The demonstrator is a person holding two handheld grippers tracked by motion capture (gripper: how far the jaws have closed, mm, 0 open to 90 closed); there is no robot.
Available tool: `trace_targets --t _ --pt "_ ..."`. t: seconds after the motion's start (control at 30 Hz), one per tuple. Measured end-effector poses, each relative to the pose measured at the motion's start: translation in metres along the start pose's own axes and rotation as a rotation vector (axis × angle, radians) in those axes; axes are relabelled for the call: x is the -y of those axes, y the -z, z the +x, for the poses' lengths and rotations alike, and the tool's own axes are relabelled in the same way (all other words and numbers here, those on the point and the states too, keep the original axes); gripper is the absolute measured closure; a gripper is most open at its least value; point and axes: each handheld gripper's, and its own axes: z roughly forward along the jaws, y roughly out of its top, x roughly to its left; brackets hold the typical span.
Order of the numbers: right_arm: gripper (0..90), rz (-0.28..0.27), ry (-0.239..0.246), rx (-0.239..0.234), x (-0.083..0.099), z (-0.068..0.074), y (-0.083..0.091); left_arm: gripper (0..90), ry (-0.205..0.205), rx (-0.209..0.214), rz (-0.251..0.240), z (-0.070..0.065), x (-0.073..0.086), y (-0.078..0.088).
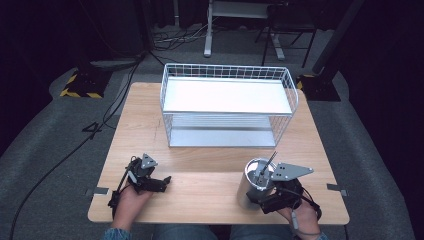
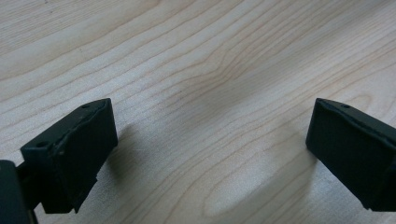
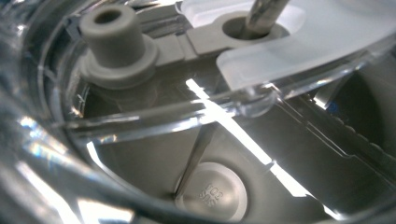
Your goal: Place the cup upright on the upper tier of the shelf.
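bright overhead light, dark surroundings, glare inside the steel cup (image 3: 224, 140)

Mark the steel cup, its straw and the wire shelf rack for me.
steel cup (image 1: 246, 192): high view, bare side wall left of the right gripper.
straw (image 1: 270, 159): high view, upper part rising above the lid.
wire shelf rack (image 1: 227, 95): high view, flat white top shelf.

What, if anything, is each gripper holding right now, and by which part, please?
The left gripper holds nothing. The right gripper is against the steel cup, but a grip cannot be confirmed.
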Motion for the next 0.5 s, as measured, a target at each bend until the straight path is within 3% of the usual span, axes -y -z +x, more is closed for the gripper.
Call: trace_targets --t 0.5 --pt "3.7 -0.017 0.022 0.022 -0.033 -0.006 0.027 2.5 0.000 0.000 0.000 0.000 0.000 0.000"
